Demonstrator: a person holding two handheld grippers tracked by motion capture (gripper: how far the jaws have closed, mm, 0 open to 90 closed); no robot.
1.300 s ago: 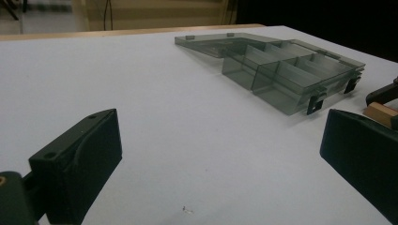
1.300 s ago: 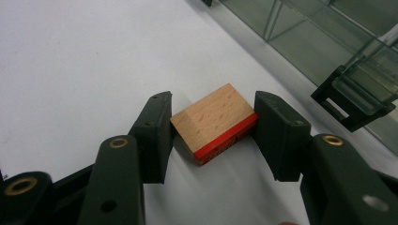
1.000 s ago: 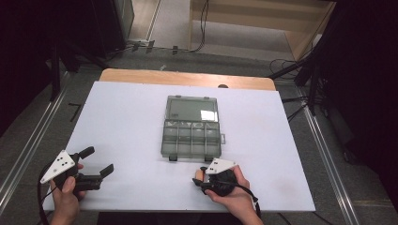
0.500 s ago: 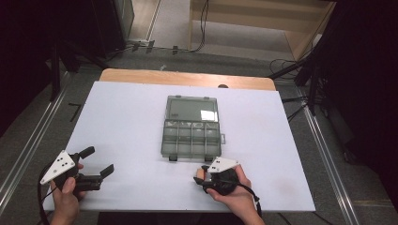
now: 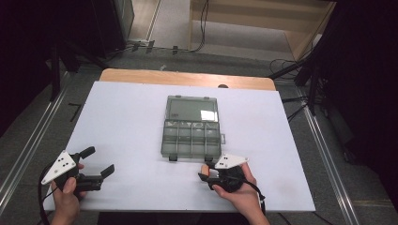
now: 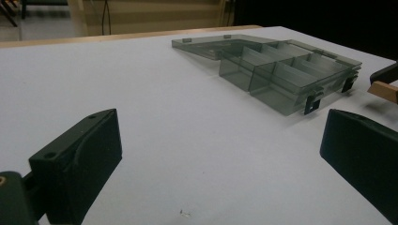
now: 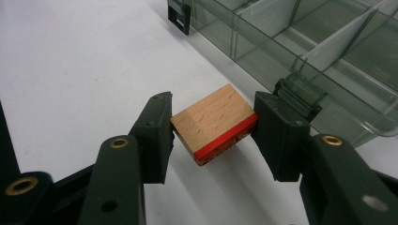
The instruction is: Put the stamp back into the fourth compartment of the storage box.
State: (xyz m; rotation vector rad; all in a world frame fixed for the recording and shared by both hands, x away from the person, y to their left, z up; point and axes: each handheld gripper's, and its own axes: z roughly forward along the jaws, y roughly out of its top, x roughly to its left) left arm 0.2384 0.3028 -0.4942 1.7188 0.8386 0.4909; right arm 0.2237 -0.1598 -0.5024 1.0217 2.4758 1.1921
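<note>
High view – box: a clear grey compartment box [image 5: 192,137] lies open at mid-table [image 5: 122,117], lid folded back toward the far edge, long side running left to right.
High view – right gripper: the right gripper [image 5: 205,172] sits just off the box's near right corner, with a small wooden block [image 5: 204,168] at its tip; the box lies just ahead of it and slightly to the left.
High view – left gripper: the left gripper [image 5: 96,161], jaws spread, rests near the left front of the table, well apart from the box; the right hand is the nearer one.
Left gripper view – state: jaws wide apart with nothing between them; the box [image 6: 281,70] stands ahead and to the right, its compartments apparently empty.
Left gripper view – cut off: the block [image 6: 384,90] is clipped by the right edge.
Right gripper view – state: the right gripper [image 7: 213,129] is clamped on the block [image 7: 214,121], a wooden piece with a red lower band, tilted between the jaws and seemingly lifted off the table.
Right gripper view – relation: the box's front wall and latch [image 7: 300,93] lie just beyond the block; the nearest compartment probably comes next.
Right gripper view – unclear: marks on the red band are too small to read.
</note>
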